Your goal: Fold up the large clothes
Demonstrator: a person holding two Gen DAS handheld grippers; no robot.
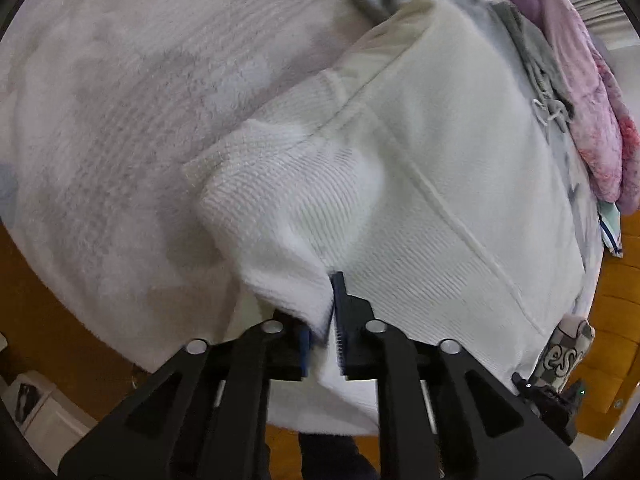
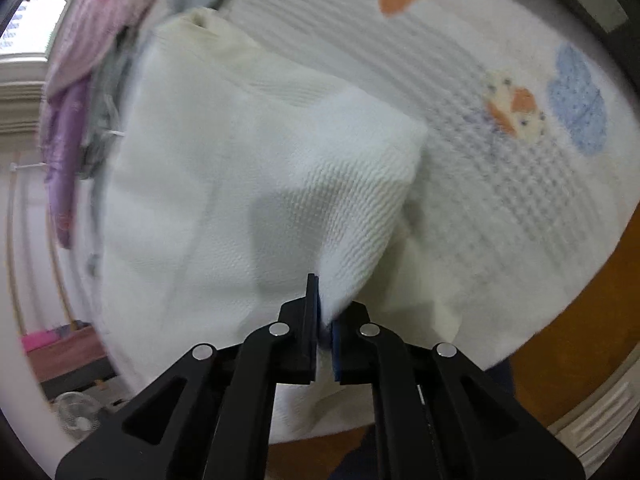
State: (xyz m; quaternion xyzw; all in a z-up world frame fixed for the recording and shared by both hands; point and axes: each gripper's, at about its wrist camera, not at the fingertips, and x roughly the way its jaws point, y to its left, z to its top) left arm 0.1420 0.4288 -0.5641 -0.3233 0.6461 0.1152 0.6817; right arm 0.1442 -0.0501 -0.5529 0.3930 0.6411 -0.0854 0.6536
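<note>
A large white waffle-knit garment (image 1: 420, 160) lies spread on a pale patterned blanket (image 1: 100, 120). My left gripper (image 1: 326, 320) is shut on a folded corner of the garment and lifts it above the rest. In the right wrist view the same white garment (image 2: 224, 152) fills the middle. My right gripper (image 2: 322, 320) is shut on another lifted corner of it, and the cloth drapes down from the jaws.
A heap of pink and purple clothes (image 1: 592, 92) and a grey garment (image 1: 532, 48) lies beyond the white one; it also shows in the right wrist view (image 2: 76, 80). The blanket (image 2: 520, 140) has orange and blue prints. Orange-brown floor (image 2: 580, 312) borders it.
</note>
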